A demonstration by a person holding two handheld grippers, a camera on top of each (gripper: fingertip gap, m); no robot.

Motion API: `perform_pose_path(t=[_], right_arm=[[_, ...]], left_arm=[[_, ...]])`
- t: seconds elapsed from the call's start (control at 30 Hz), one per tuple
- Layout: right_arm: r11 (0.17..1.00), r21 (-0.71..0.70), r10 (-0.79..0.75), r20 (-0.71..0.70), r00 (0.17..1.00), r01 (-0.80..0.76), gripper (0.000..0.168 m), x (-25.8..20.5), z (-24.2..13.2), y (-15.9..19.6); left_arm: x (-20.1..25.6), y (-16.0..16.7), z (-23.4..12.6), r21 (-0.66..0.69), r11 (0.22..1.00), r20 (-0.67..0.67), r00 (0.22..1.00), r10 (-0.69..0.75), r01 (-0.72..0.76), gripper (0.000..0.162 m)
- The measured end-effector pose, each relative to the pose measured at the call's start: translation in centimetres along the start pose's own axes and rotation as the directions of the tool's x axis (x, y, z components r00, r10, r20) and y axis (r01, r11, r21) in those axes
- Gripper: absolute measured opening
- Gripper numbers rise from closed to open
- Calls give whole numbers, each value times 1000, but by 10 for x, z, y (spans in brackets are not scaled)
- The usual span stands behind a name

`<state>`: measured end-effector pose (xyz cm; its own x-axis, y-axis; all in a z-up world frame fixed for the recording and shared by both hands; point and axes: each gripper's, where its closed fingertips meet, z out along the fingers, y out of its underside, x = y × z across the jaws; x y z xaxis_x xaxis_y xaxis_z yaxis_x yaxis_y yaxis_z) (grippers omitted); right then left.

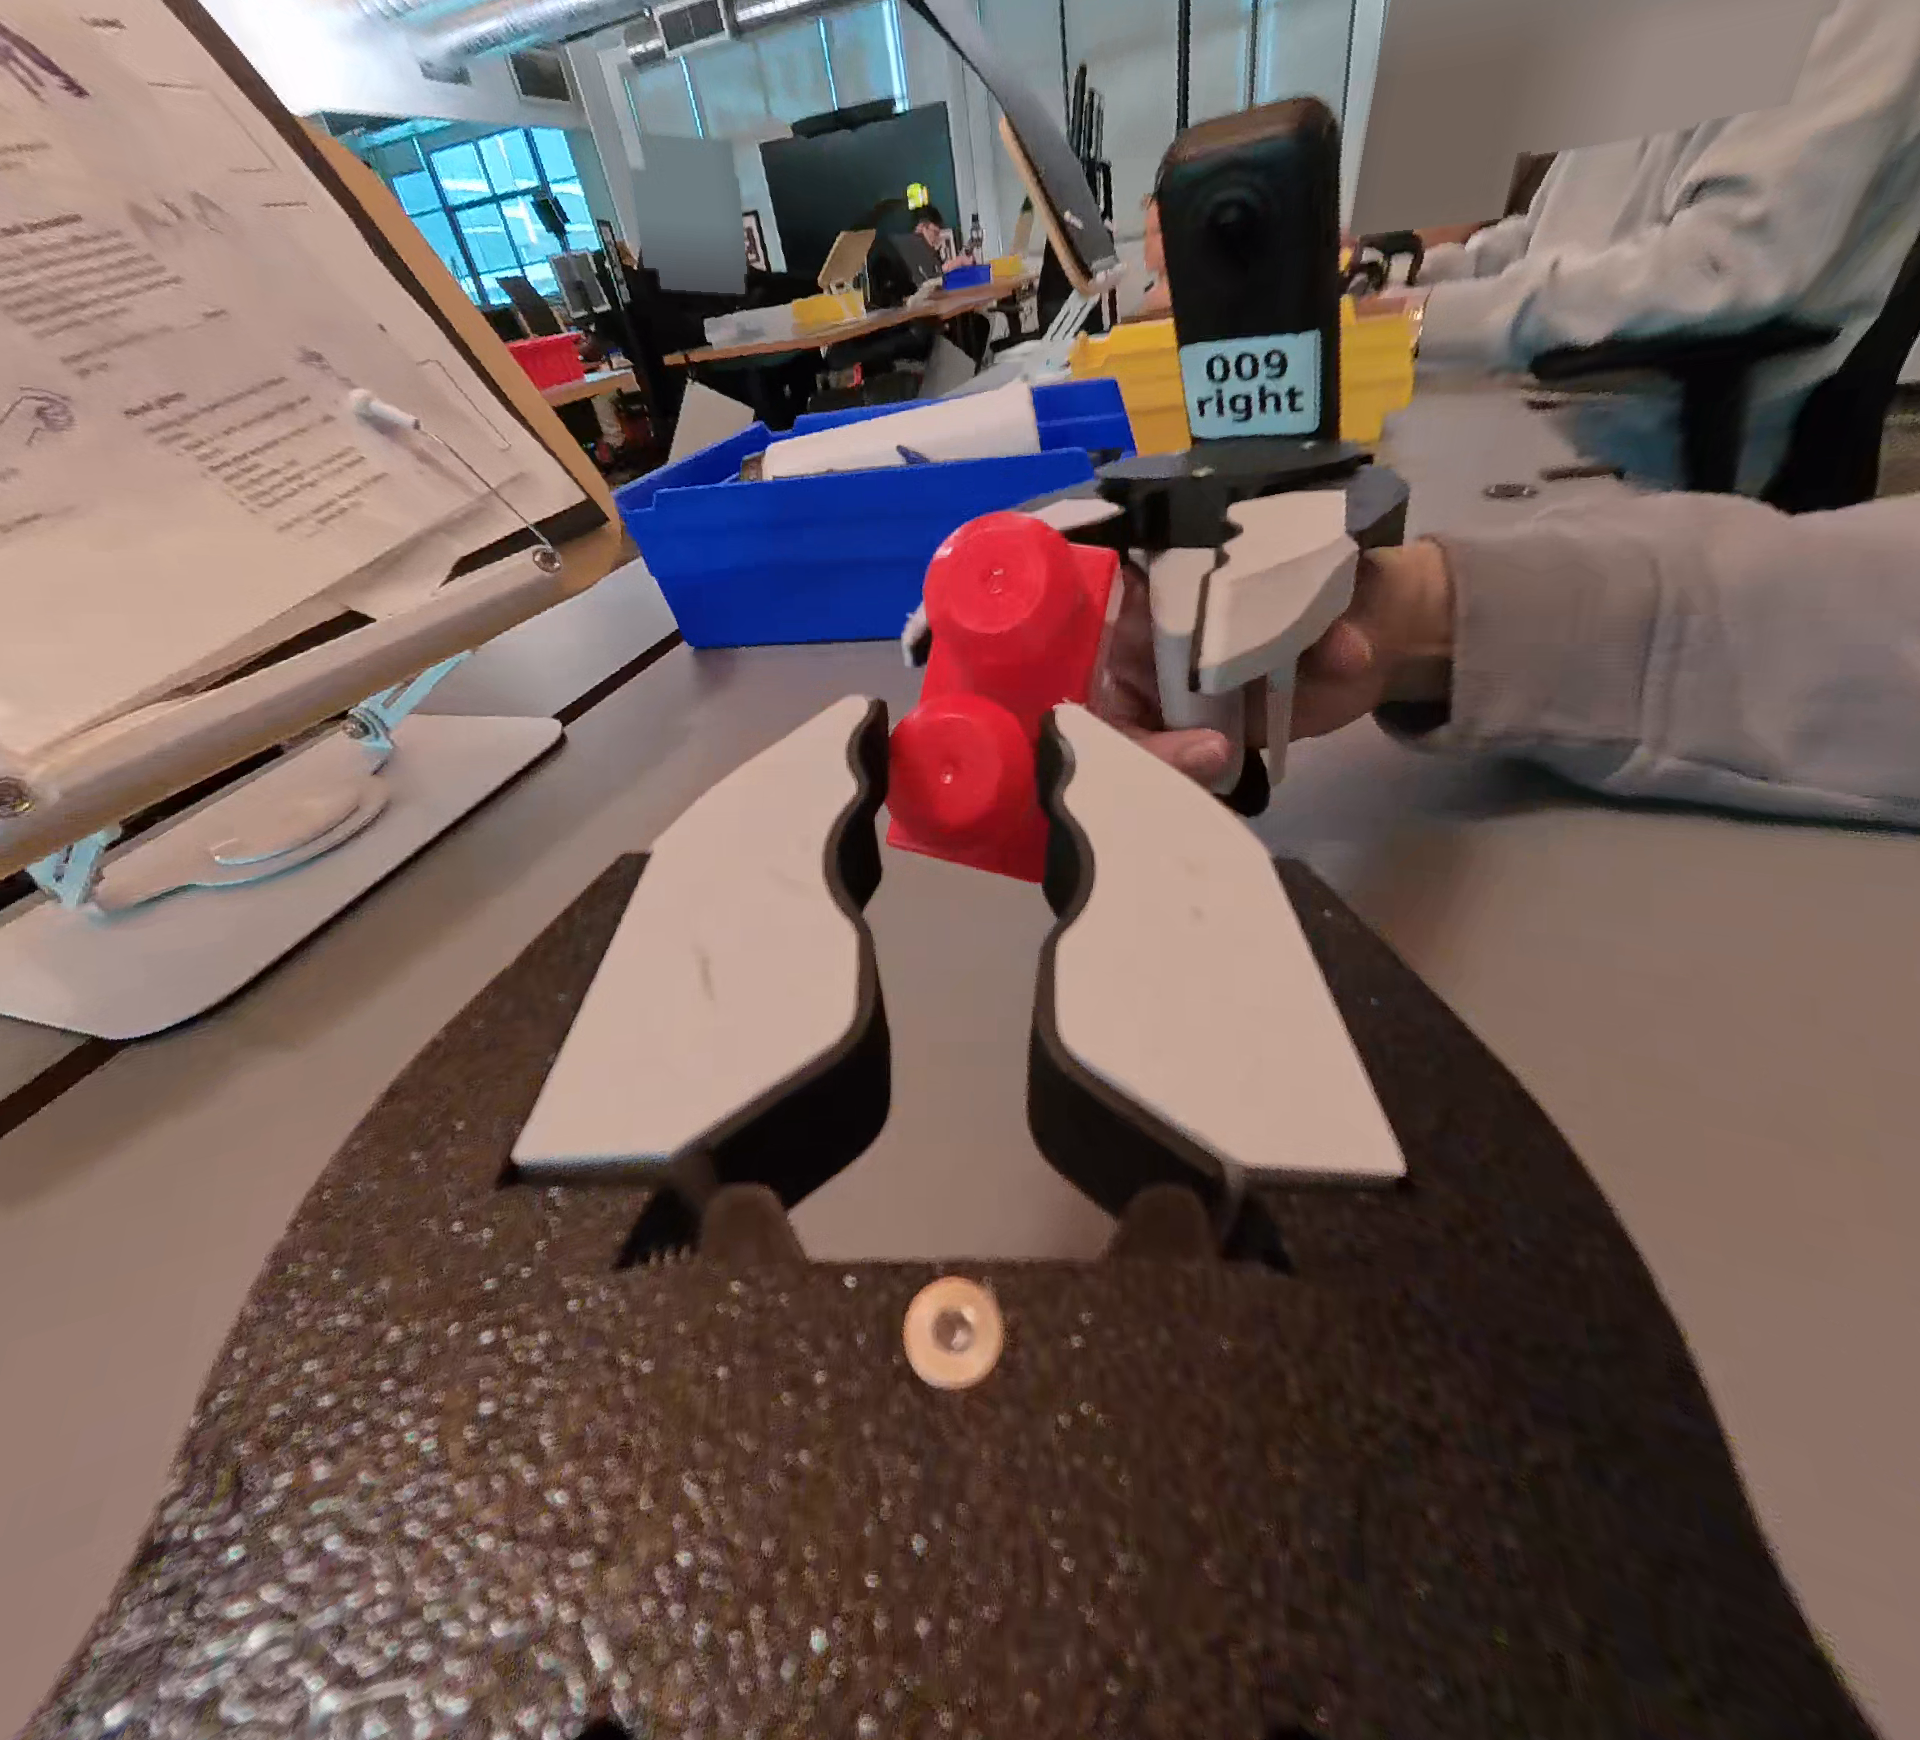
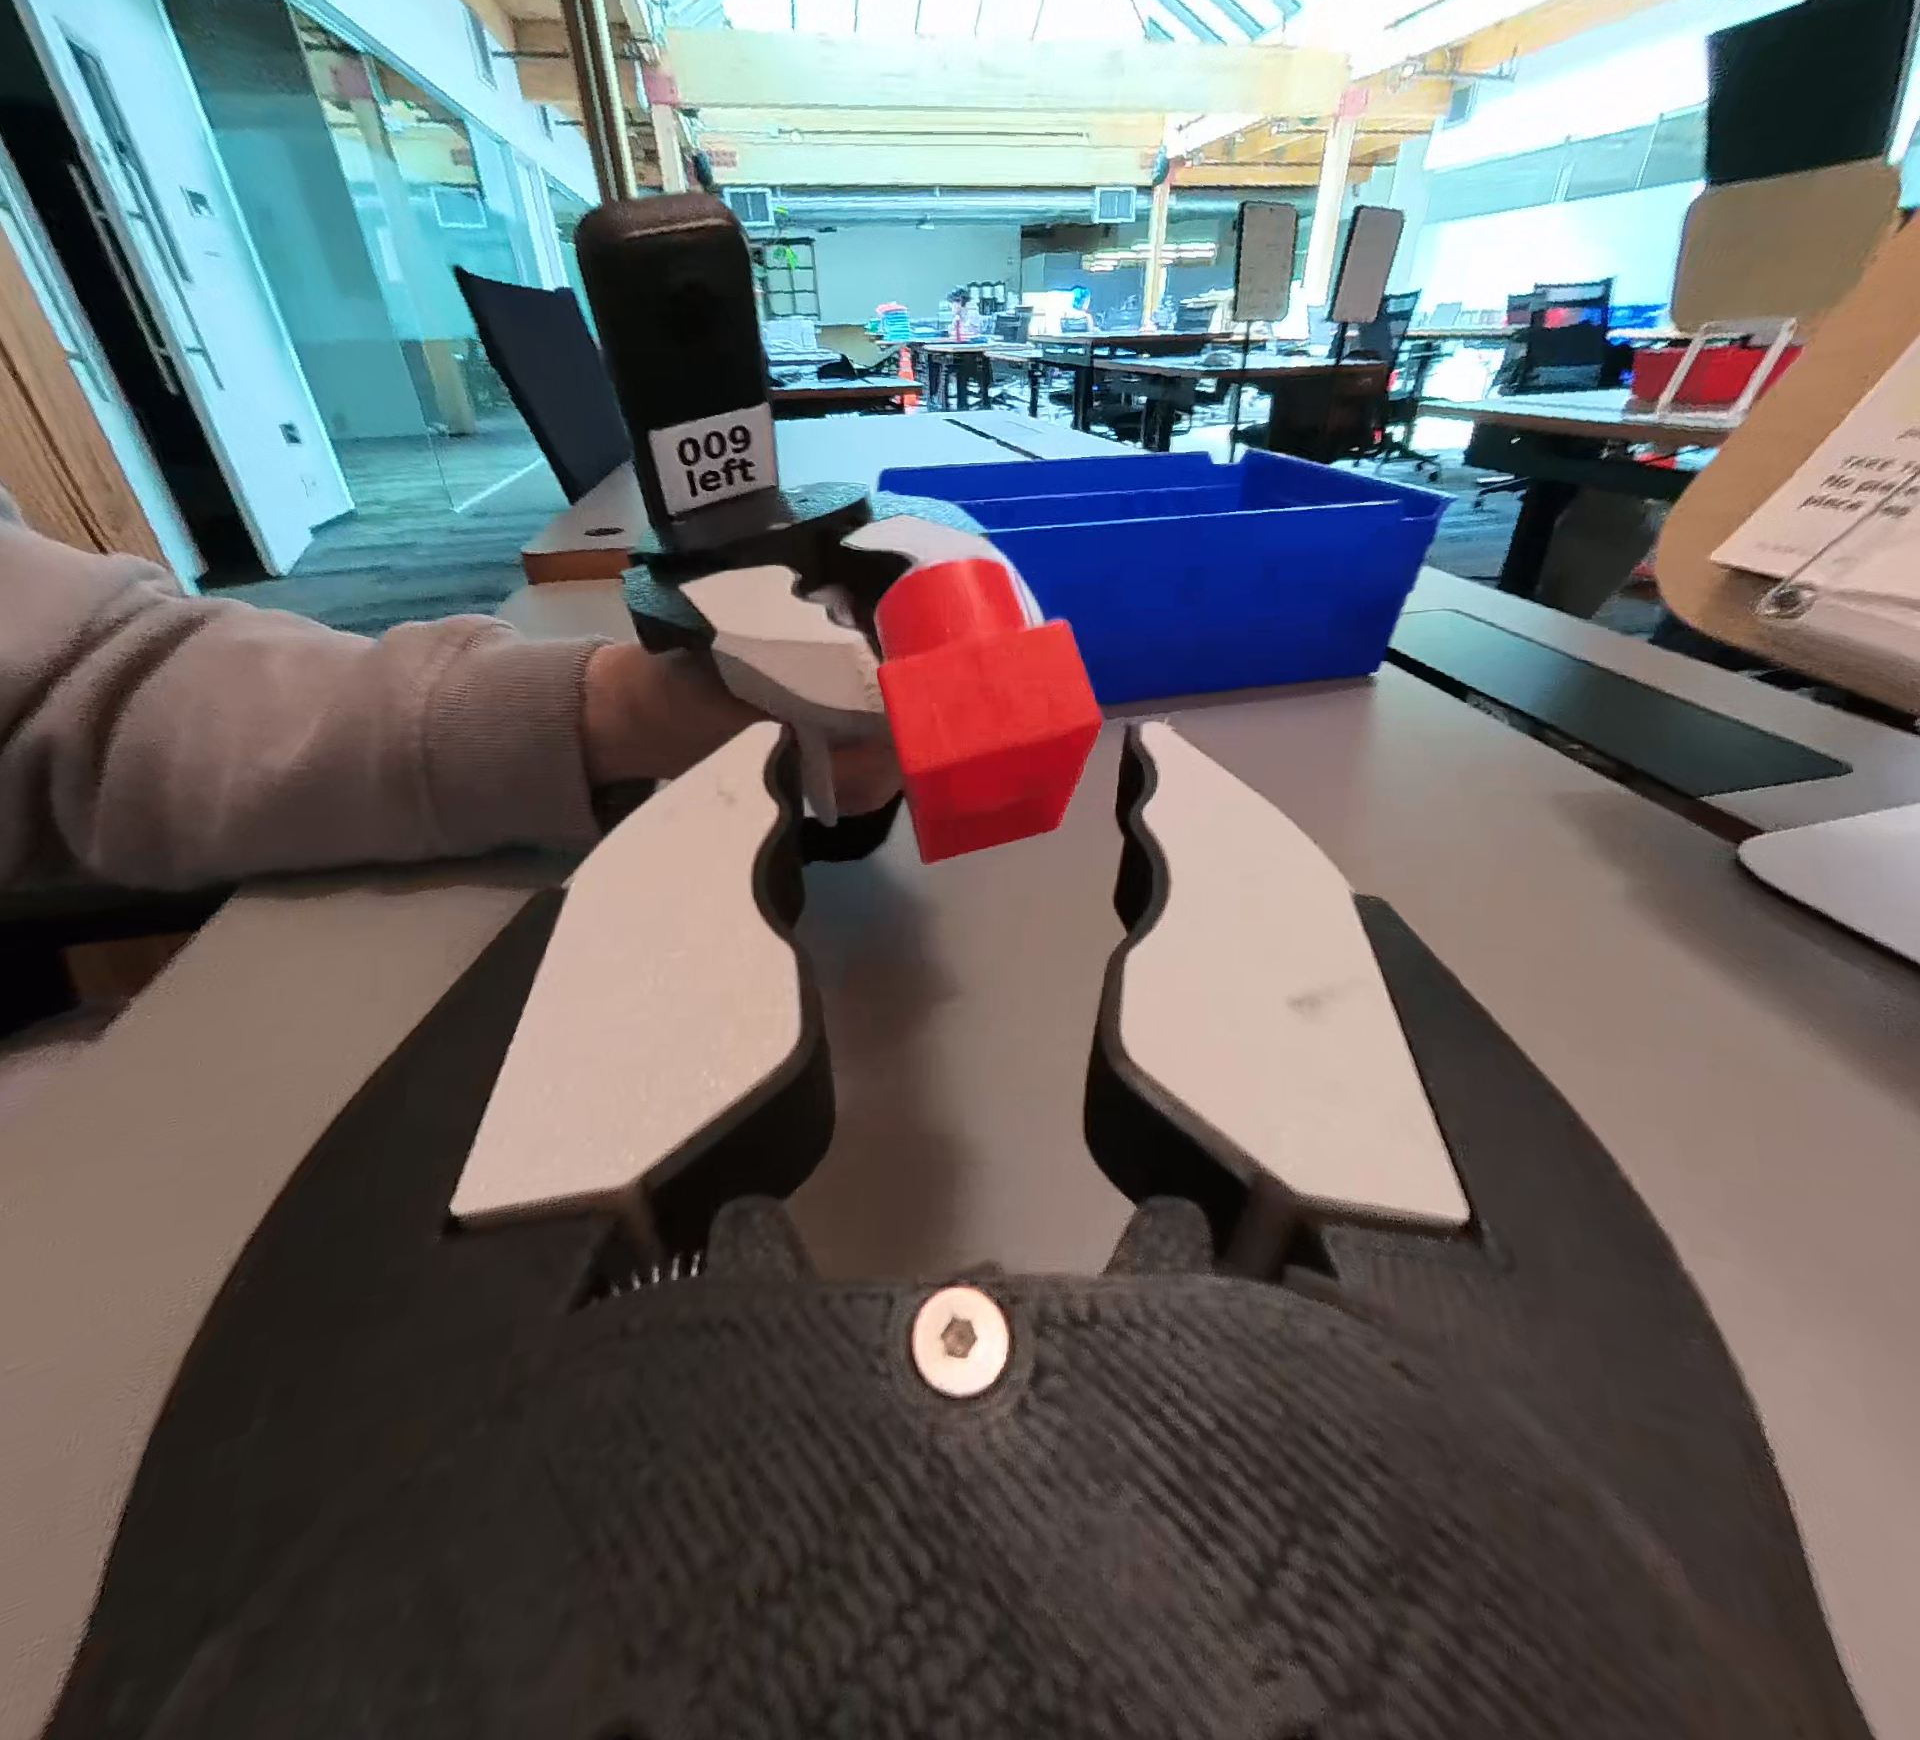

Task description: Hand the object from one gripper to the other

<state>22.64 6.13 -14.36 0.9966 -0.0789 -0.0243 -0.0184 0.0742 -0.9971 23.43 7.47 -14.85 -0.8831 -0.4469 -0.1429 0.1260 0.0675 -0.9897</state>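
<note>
The object is a red plastic block (image 1: 987, 641) with two round studs. In the left wrist view my left gripper (image 1: 961, 724) is shut on its lower stud and holds it above the grey table (image 1: 1558, 963). The right gripper (image 1: 1226, 610), held by a hand, is just behind the block's upper part. In the right wrist view my right gripper (image 2: 956, 734) is open, and the block's square end (image 2: 987, 734) sits at the level of its fingertips with a gap on each side. The left gripper (image 2: 883, 599) grips the stud there.
A blue bin (image 1: 831, 537) stands behind the grippers and also shows in the right wrist view (image 2: 1195, 589). A document stand with papers (image 1: 260, 340) is at the left. A yellow bin (image 1: 1122, 371) is farther back. Grey sleeves (image 1: 1662, 651) reach in. My left and right fingertips are right by each other.
</note>
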Motion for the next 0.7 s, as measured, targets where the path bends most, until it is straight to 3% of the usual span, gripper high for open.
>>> perform_pose_path(t=[0.03, 0.07, 0.2, 0.27, 0.3, 0.37, 0.4, 0.5, 0.57, 0.63, 0.7], right_arm=[[1000, -5, -28, -13, 1000, 28, 55, 1, 0, 1], [998, -15, -67, -24, 997, 66, 38, 2, -1, 1], [975, -56, -215, -9, 977, 214, 37, -1, -4, 3], [956, -31, -292, 0, 956, 292, 37, -6, -5, -1], [949, 15, -315, 3, 949, 315, 37, -9, -6, -8], [931, 113, -352, 12, 936, 348, 37, -18, -9, -21], [921, 131, -372, 19, 928, 367, 37, -22, -9, -24], [898, 130, -428, 38, 903, 420, 37, -31, -4, -20], [897, 146, -428, 53, 902, 417, 37, -35, -2, -20], [900, 143, -425, 77, 902, 412, 37, -39, -1, -18], [904, 138, -417, 69, 906, 405, 37, -36, -2, -19]], left_arm=[[2, 2, 2, -11, 1000, -3, 1000, 10, -10, 27], [6, 3, 3, -18, 1000, -18, 1000, 11, -11, 27], [11, 9, 7, -38, 998, -49, 998, -48, 47, 27], [13, 3, 7, 18, 972, -108, 967, -232, 235, 29], [11, -1, 6, 38, 929, -147, 921, -360, 369, 44], [12, -2, 5, -9, 785, -265, 755, -599, 620, 72], [17, -4, 4, -50, 702, -342, 648, -680, 710, 77], [40, -13, 0, -217, 483, -534, 311, -786, 848, 76], [59, -16, -1, -341, 401, -589, 139, -796, 850, 70], [66, -20, 0, -392, 348, -614, 39, -788, 852, 66], [61, -25, 0, -368, 322, -635, 18, -773, 872, 57]])
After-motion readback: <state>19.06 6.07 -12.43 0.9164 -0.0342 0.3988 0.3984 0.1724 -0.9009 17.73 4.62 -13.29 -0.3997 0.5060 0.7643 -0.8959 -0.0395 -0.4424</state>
